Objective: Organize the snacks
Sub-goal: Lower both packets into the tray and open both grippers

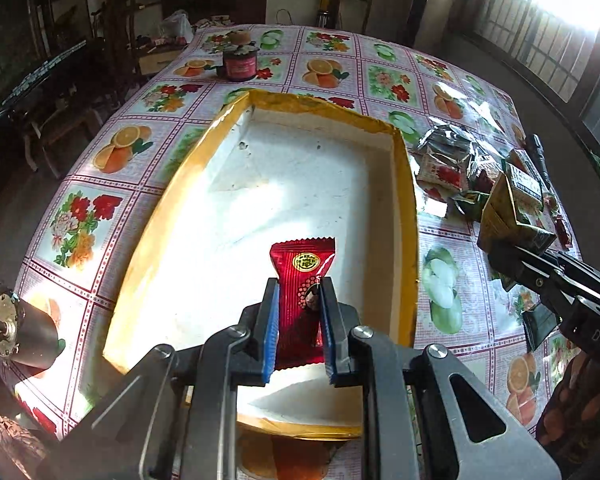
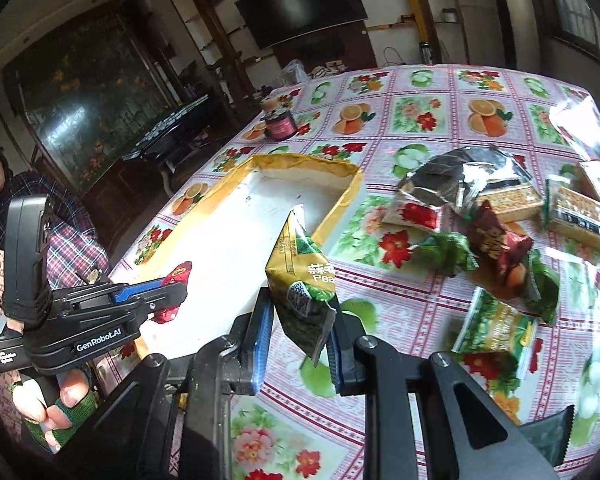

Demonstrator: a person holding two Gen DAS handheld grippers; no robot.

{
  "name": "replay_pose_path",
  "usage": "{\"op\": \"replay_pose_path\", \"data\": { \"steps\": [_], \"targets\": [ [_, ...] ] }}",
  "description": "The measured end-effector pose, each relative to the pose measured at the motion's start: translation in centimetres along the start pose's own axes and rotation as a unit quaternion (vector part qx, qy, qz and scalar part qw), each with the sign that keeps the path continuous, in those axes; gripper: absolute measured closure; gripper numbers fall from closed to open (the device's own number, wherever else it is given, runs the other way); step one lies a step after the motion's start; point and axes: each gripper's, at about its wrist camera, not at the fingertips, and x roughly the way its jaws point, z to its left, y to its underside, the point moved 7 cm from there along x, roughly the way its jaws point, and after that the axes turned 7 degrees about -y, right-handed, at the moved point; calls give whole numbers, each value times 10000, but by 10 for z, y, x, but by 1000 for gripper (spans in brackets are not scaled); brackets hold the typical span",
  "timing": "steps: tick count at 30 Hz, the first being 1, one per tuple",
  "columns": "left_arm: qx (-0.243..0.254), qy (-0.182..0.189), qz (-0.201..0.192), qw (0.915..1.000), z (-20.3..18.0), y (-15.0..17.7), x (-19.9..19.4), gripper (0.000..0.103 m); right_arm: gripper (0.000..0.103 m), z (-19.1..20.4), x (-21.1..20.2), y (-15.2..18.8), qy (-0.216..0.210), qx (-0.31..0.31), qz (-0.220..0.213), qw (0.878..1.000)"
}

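— What have you got in your left gripper (image 1: 299, 312)?

— A red snack packet (image 1: 302, 280), pinched narrow between my jaws. It hangs over the near end of the box (image 1: 406, 184), the white-floored one with the yellow rim, in the middle of the table (image 1: 100, 208).

— And your right gripper (image 2: 298, 330)?

— Its jaws are clamped on a green and gold packet (image 2: 300, 276), standing tilted with its tip toward twelve o'clock. From that camera the box (image 2: 340, 200) lies at about eleven o'clock, and the packet is over the flowered cloth just beside its near right edge.

— Where are the other snacks?

— In a loose pile (image 2: 496, 220) on the table at two o'clock from my right gripper, well apart from the box: silver, red, green and tan wrappers, some overlapping.

— Anything else on the table?

— A dark jar (image 1: 240, 64) at the far side, at eleven o'clock beyond the box. A person in a plaid sleeve (image 2: 66, 240) sits at the left edge.
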Motion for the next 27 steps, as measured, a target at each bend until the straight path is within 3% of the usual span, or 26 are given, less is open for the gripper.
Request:
{"op": "replay_pose_path", "data": {
  "steps": [6, 13, 27],
  "targets": [
    [-166, -80, 25, 9998, 21, 1, 5, 83, 80, 31, 31, -6, -362, -141, 189, 9991],
    [-351, -201, 159, 9991, 40, 5, 18, 83, 80, 50, 75, -1, -505, -241, 601, 9966],
    [-462, -250, 284, 9982, 54, 9, 33, 83, 79, 58, 106, 15, -350, -457, 1037, 9929]
  ]
}}
